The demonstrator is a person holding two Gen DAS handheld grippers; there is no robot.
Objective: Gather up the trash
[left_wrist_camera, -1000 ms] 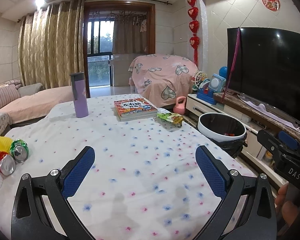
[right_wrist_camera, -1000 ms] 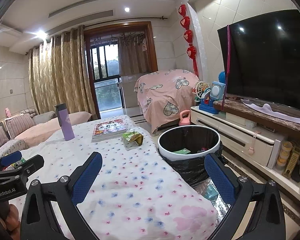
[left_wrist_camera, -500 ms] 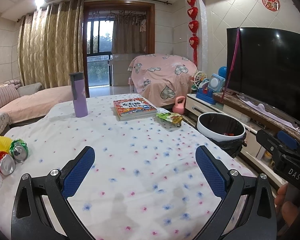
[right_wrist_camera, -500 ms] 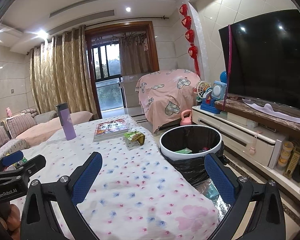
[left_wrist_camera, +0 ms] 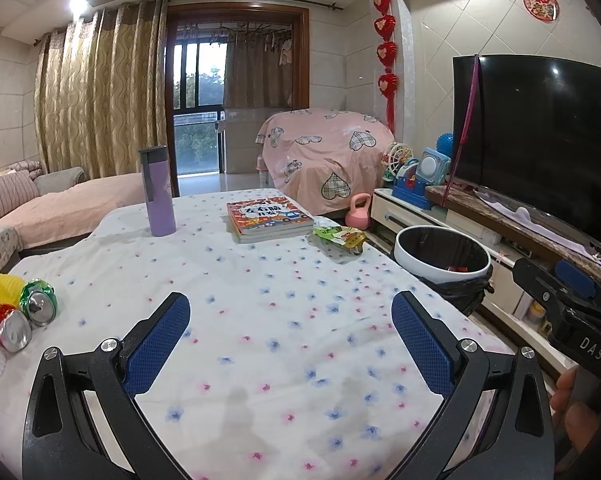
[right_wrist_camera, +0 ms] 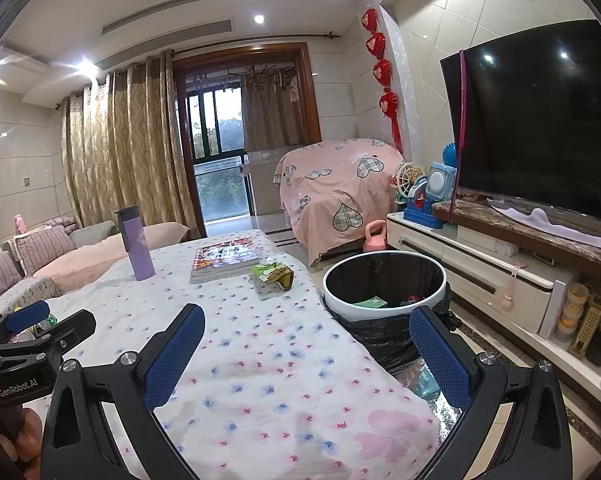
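The wrapper [left_wrist_camera: 337, 235], a crumpled green and yellow snack packet, lies on the table [left_wrist_camera: 260, 320] near its far right edge, just right of the books [left_wrist_camera: 269, 216] and close to the bin [left_wrist_camera: 442, 258] that stands on the floor beside that edge. In the right wrist view the wrapper [right_wrist_camera: 273, 273] sits ahead and a little left of the right gripper [right_wrist_camera: 305, 356], with the bin [right_wrist_camera: 384, 284] directly to its right. Its long axis seems to run roughly across the view, left to right, though it is too crumpled to be sure.

The other trash is on the opposite side: two crushed cans [left_wrist_camera: 20, 314] and a yellow paper cup [left_wrist_camera: 3, 286] lie at the table's near left edge, just left of the left gripper [left_wrist_camera: 290, 344] and much closer to it than the wrapper is.

So the split looks natural. The right gripper is the nearer one to the wrapper and to the bin; it would need to reach forward and slightly left, then carry the wrapper a short way right to drop it. The left gripper would turn left for the cans.

Both grippers hover above the cloth with their blue pads [left_wrist_camera: 158, 342] spread wide apart and nothing between them. The bin already holds a few scraps. A purple flask [left_wrist_camera: 159, 192] stands at the far left, well clear of either path.
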